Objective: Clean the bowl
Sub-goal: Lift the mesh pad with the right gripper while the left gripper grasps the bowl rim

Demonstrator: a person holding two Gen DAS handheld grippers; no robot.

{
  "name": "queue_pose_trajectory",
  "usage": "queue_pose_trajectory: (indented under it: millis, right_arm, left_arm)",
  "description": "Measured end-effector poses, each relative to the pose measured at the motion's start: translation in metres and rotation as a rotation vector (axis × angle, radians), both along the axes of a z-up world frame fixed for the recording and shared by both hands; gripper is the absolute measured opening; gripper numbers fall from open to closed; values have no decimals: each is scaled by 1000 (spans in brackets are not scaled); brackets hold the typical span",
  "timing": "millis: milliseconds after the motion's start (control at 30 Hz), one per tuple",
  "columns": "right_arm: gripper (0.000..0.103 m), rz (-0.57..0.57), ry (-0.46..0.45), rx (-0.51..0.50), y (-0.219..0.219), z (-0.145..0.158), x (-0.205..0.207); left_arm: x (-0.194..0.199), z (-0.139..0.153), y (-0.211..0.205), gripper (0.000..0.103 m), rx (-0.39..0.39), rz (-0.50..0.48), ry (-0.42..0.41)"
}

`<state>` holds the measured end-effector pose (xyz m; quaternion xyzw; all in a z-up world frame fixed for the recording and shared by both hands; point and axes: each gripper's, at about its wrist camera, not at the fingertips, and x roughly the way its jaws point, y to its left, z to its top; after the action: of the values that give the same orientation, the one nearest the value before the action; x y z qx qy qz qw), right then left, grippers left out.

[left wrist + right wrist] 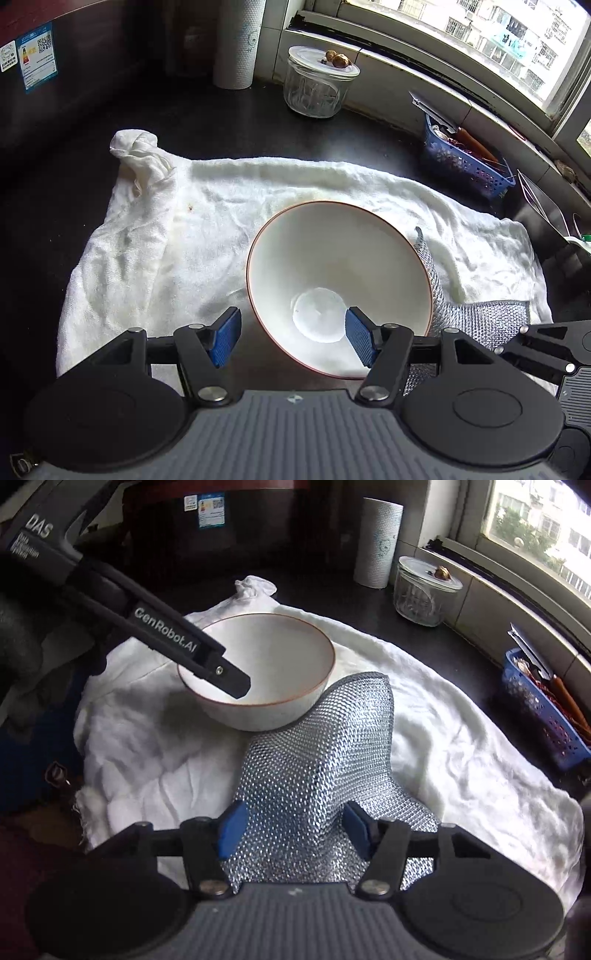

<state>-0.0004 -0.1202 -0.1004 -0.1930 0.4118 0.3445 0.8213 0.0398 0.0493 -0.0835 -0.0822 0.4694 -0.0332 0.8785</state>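
A white bowl [332,258] with a thin brown rim sits tilted on a white towel [184,240] spread over a dark counter. My left gripper [291,338] is open and straddles the bowl's near rim: one blue pad outside, the other inside. The right wrist view shows the bowl [280,653] with a left finger [229,675] reaching into it. A silver mesh scrubbing cloth [332,738] lies bunched up against the bowl's side. My right gripper [293,827] is open, with the mesh rising between its pads. The mesh [476,321] also shows beside the bowl in the left wrist view.
At the back of the counter stand a lidded glass jar [317,85] [424,590] and a paper towel roll [238,44] [376,542]. A blue basket [461,158] [543,709] of utensils sits at the right below the window sill. The towel [461,757] covers most of the counter.
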Motion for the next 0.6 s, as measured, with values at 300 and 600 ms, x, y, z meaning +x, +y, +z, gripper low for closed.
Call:
queue_pose_trajectory:
  millis: [300,600]
  right_arm:
    - [4,-136,-4,112,-45,35,16]
    - [4,-295,-60,232,-85,68,32]
  left_arm:
    - [-5,-1,6,63,-6,-7,-56]
    - [-3,0,8,63,-7,14,-3]
